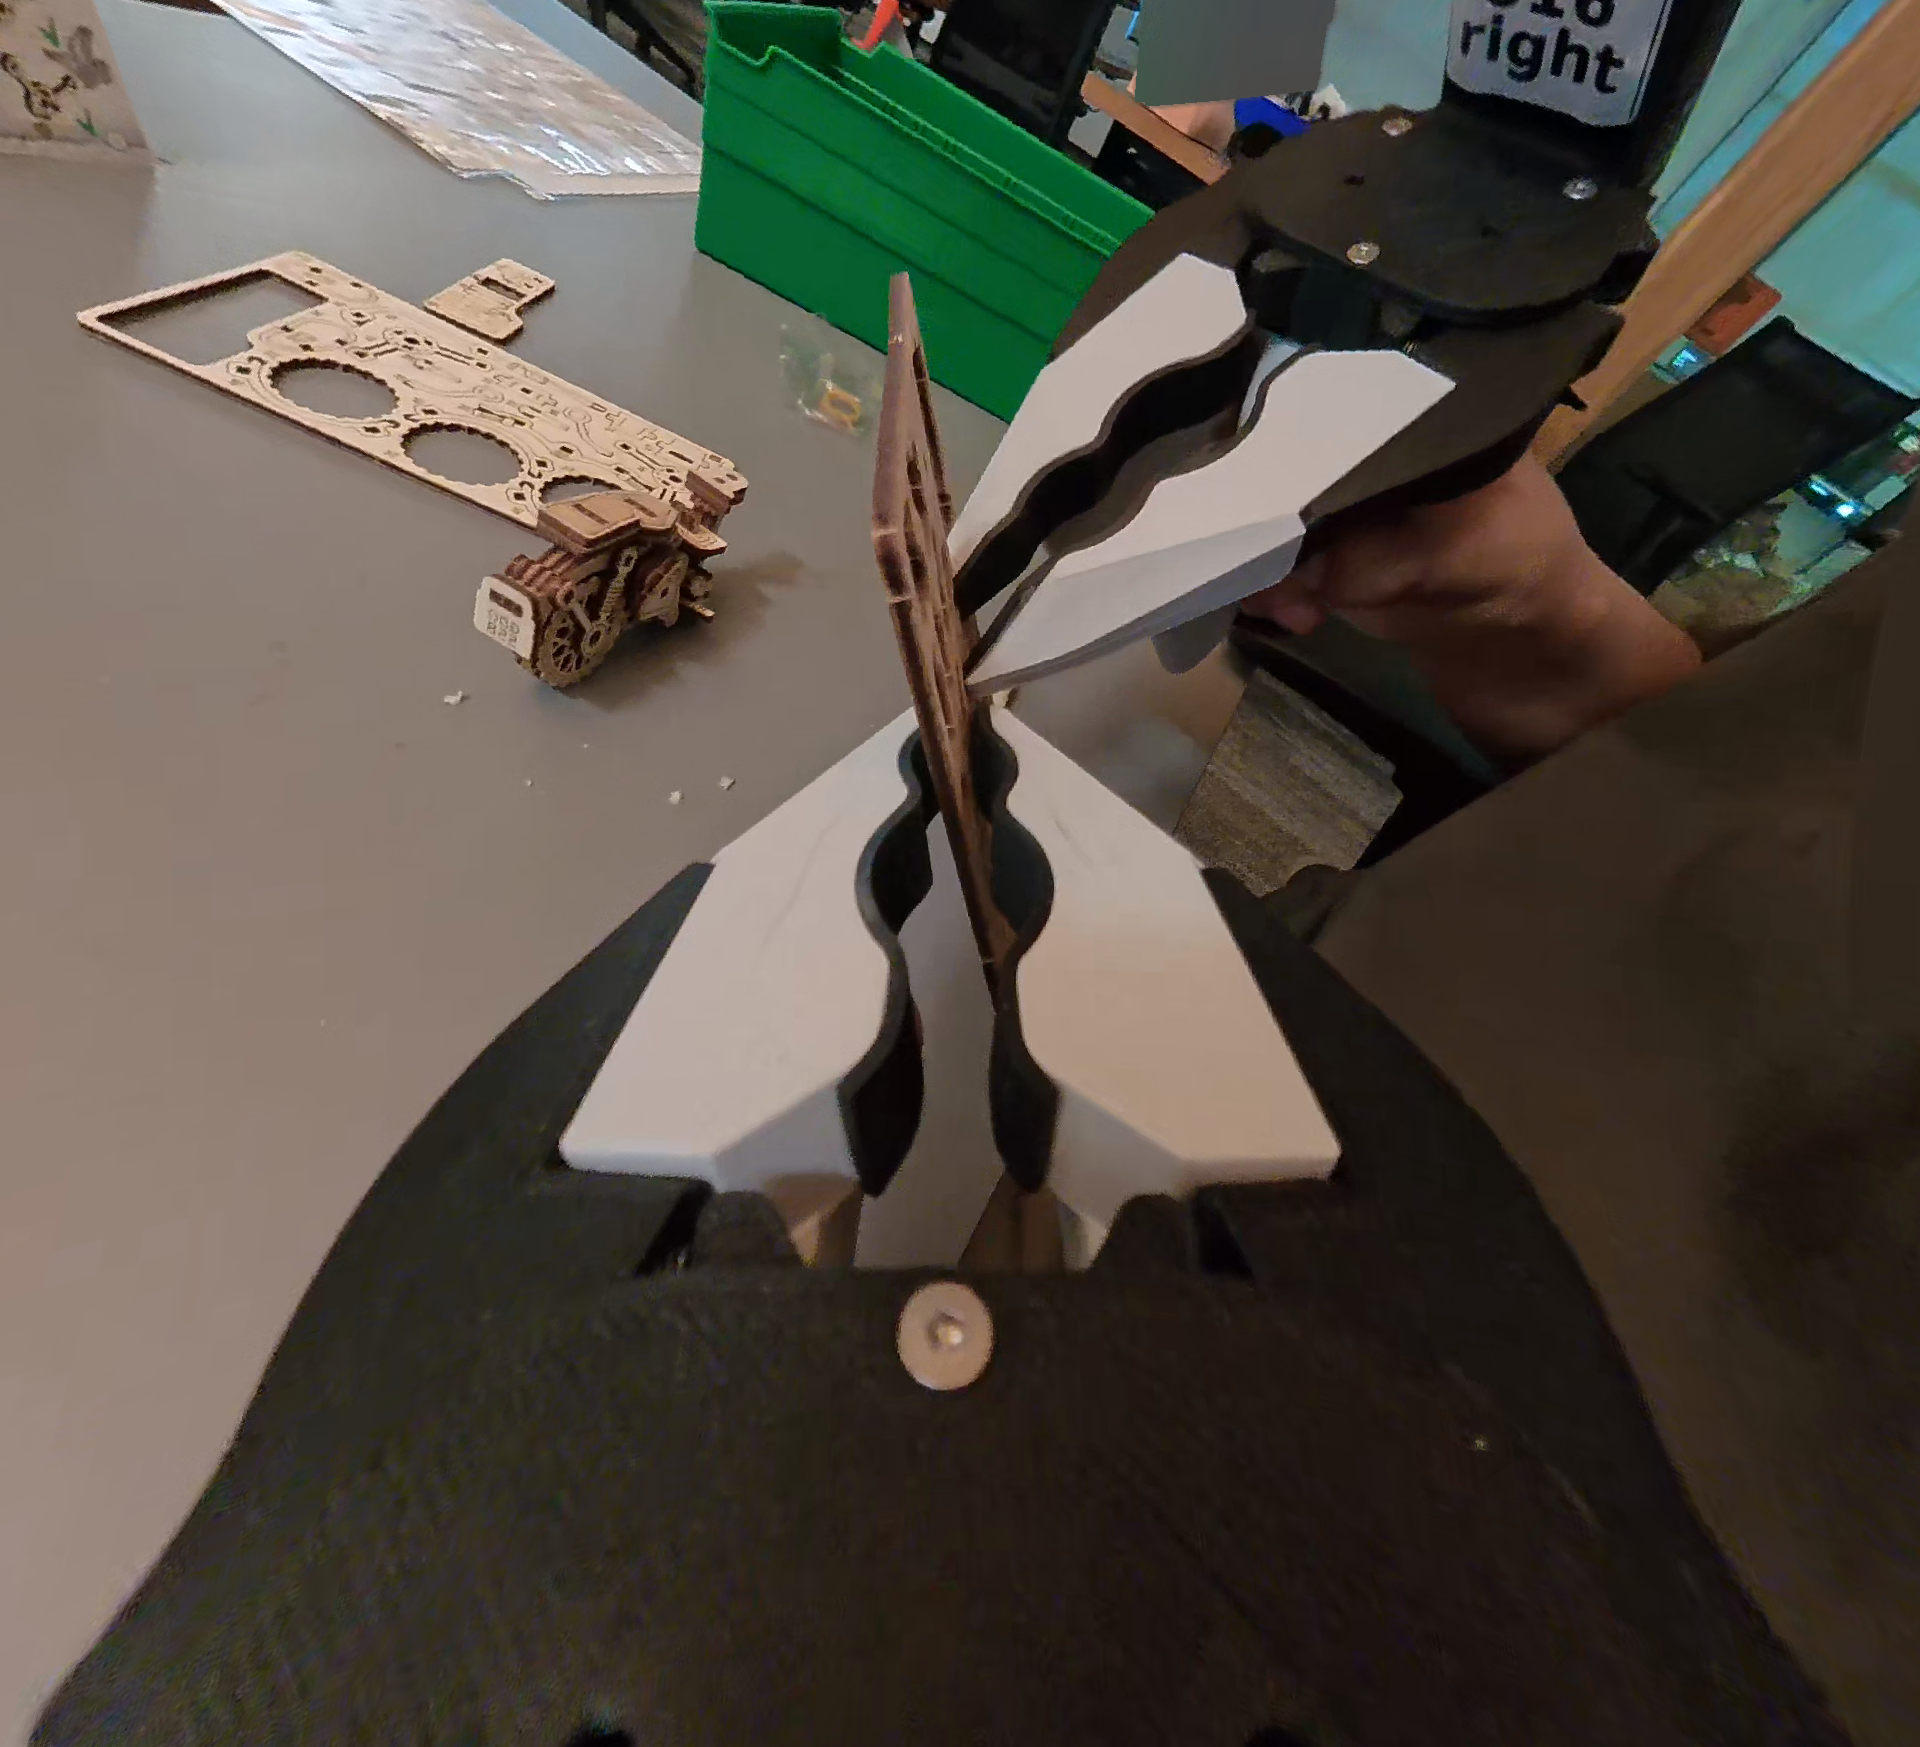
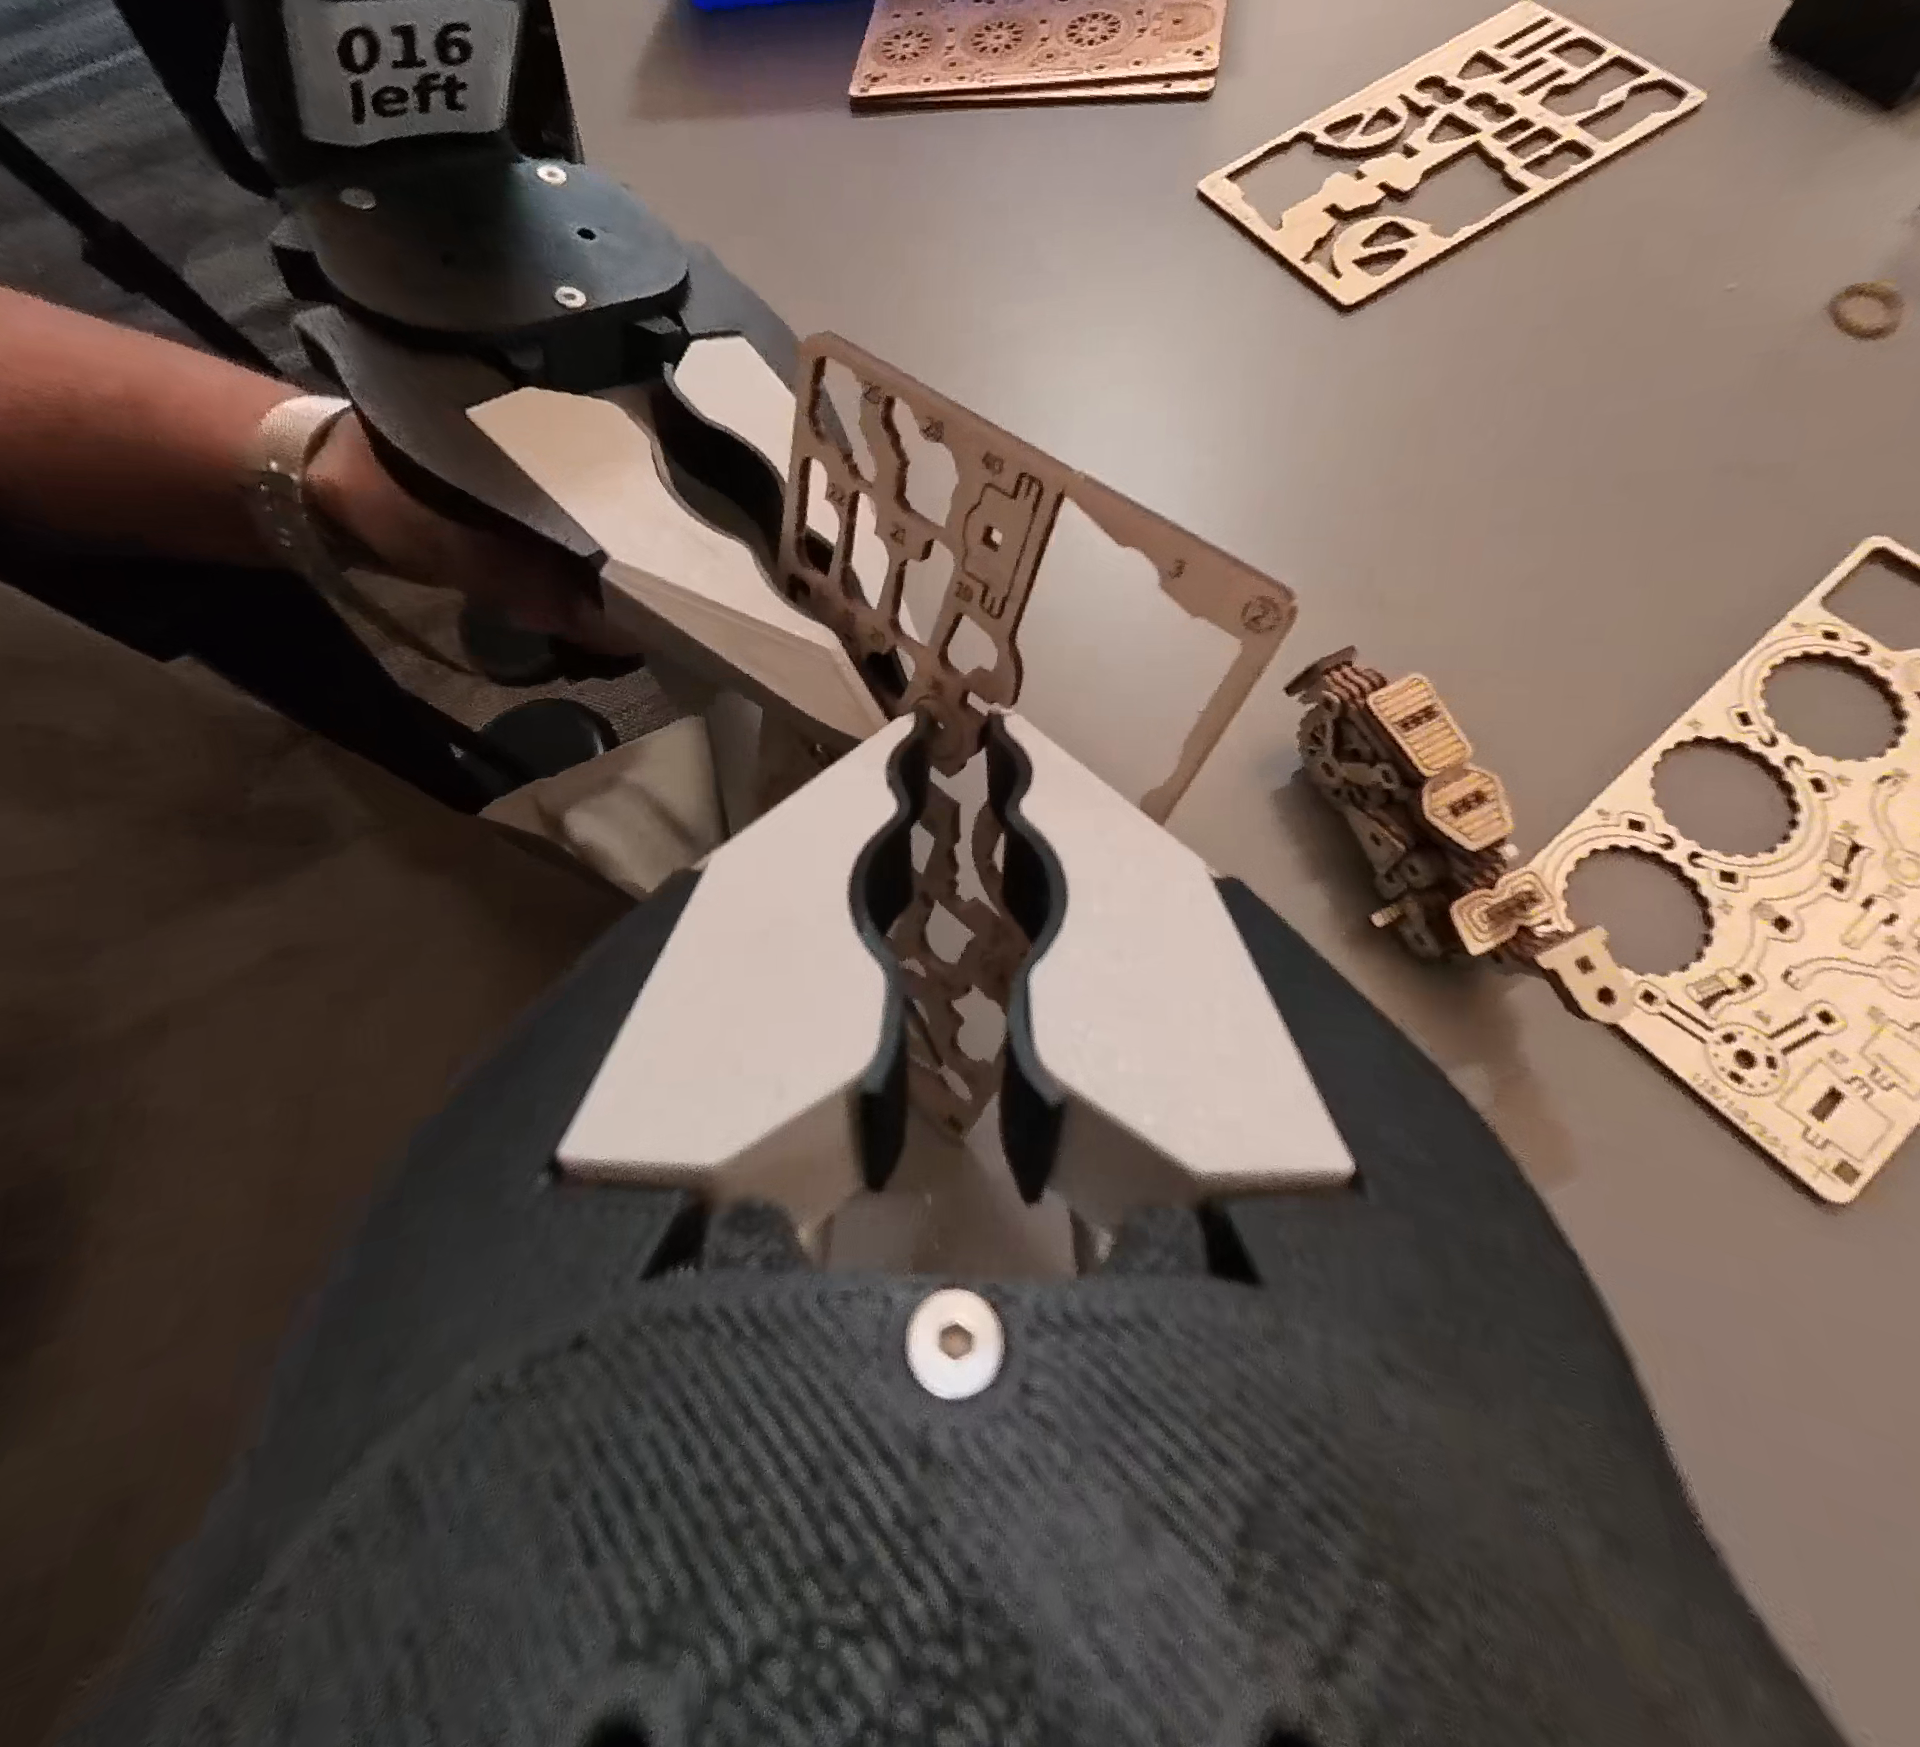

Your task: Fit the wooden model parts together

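Grey table (image 1: pixel 260 866), carrying a green bin (image 1: pixel 883 222) at the far side and a flat punched-out sheet (image 1: pixel 416 388) at the far left.

Held above the near edge of the table: wooden part sheet (image 2: pixel 997 544), standing on edge, nearly upright, tilted slightly. Long axis running up and away from the left wrist camera. Broad face turned toward the right wrist camera.

Left gripper (image 1: pixel 961 741): jaws clenched on the near lower edge of the part sheet, with the sheet passing straight between them. Acting as the support.

Right gripper (image 2: pixel 951 721): approaching from the right, roughly square to the sheet face. Jaws clenched, with the tips pinching a narrow strip in the lower middle of the sheet, just above the tips of the left gripper. Cannot tell whether the pinched strip is a loose part or frame.

Half-built wooden model (image 1: pixel 603 585): resting on the table to the left, well apart from both grippers, touching a corner of the flat sheet.

Judged next step: free the pinched piece. Push or twist across the sheet face, not along the long axis. Keep the left jaws tight close to the pinch point to limit bending. Risk: thin wood snapping.
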`<state>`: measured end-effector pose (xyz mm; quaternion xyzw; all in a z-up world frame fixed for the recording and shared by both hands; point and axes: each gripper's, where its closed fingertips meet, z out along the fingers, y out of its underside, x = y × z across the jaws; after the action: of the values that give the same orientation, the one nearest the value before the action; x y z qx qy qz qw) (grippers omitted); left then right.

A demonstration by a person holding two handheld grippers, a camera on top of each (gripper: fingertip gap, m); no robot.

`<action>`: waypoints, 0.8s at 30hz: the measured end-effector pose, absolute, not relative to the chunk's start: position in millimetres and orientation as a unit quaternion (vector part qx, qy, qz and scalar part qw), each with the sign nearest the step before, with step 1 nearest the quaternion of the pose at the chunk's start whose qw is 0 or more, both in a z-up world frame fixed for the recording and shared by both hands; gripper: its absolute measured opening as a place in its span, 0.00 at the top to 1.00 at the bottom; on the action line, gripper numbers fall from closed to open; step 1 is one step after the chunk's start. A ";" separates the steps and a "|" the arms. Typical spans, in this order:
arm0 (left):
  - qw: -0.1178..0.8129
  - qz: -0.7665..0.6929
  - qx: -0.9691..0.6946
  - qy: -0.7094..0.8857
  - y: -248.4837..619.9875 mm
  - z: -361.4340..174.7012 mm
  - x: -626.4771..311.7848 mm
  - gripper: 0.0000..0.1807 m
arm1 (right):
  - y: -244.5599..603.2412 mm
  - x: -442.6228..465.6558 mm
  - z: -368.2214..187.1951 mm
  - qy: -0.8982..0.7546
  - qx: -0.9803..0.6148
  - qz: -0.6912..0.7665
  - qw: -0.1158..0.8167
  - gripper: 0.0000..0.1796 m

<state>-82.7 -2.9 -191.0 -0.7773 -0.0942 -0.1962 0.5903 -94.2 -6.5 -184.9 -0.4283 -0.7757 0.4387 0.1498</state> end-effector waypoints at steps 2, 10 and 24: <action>0.589 -0.182 -0.782 -0.092 -2.8 -192.0 -83.9 0.99 | -6.3 -95.7 -185.6 -0.768 -0.439 0.443 0.148 0.95; 0.587 -0.184 -0.781 -0.105 -0.9 -192.9 -86.2 0.99 | -4.2 -99.8 -187.5 -0.752 -0.462 0.446 0.151 0.96; 0.591 -0.234 -0.756 -0.154 -4.9 -192.4 -104.1 0.99 | 1.9 -101.3 -164.3 -0.740 -0.449 0.463 0.190 0.91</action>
<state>-104.1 -4.9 -192.4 -0.7565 -0.1545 -0.2339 0.5910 -101.3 1.9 -164.3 -0.4492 -0.7401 0.4630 0.1903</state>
